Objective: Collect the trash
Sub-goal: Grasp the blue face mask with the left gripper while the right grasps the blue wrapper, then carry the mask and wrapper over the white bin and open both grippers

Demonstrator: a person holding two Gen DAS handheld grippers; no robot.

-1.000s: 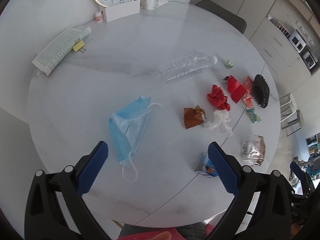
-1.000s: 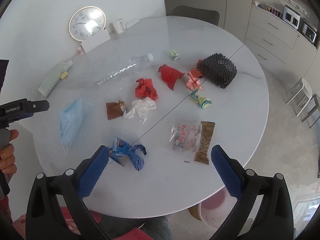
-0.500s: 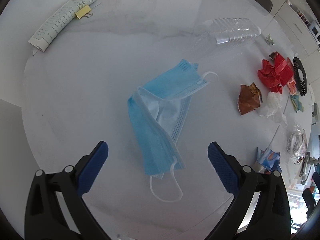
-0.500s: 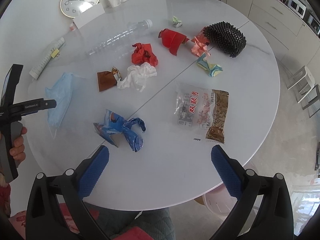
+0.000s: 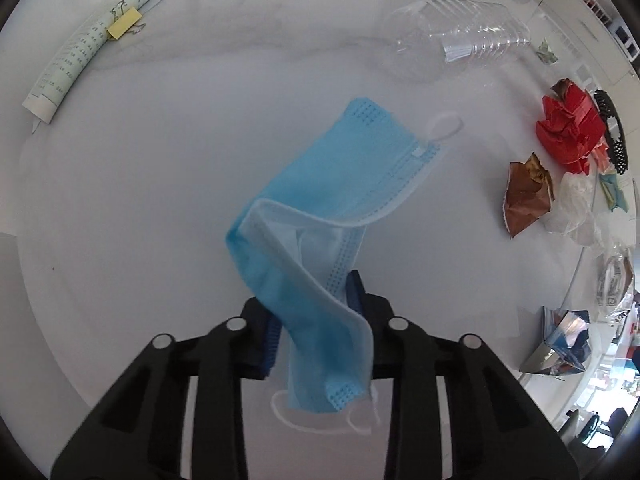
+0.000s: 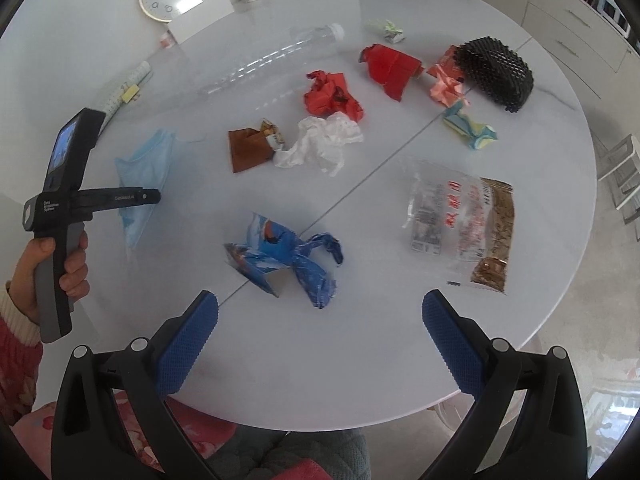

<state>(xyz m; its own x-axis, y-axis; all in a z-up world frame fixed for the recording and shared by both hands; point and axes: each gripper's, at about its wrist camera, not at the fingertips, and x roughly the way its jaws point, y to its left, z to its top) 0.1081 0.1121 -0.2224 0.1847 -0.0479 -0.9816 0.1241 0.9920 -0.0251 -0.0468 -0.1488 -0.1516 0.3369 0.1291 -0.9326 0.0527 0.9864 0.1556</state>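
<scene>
Left gripper (image 5: 312,316) points steeply down at the white round table (image 5: 160,184), jaws closing with the blue face mask (image 5: 320,208) between them — blue pads press the folded mask's lower part on both sides, so it's gripped. Mask's upper half fans out toward the clear plastic bottle (image 5: 460,44), one ear loop at the far corner, another loop hanging below the jaws. In the right wrist view the person's left hand (image 6: 60,264) holds that gripper's handle at the table's left edge, over the mask.

Right gripper (image 6: 320,332) jaws wide apart, nothing between them, over the near table edge. Just ahead of it: crumpled blue wrapper (image 6: 288,260); clear snack bag (image 6: 460,224) to its right.

Rest of the trash (all lying on the table, farther back): brown wrapper (image 6: 248,148) touching white tissue (image 6: 324,140), red crumpled paper (image 6: 332,94), red folded paper (image 6: 392,68), pink scrap (image 6: 446,88), black mesh piece (image 6: 496,72), teal-yellow scrap (image 6: 470,128), small green scrap (image 6: 388,30)
</scene>
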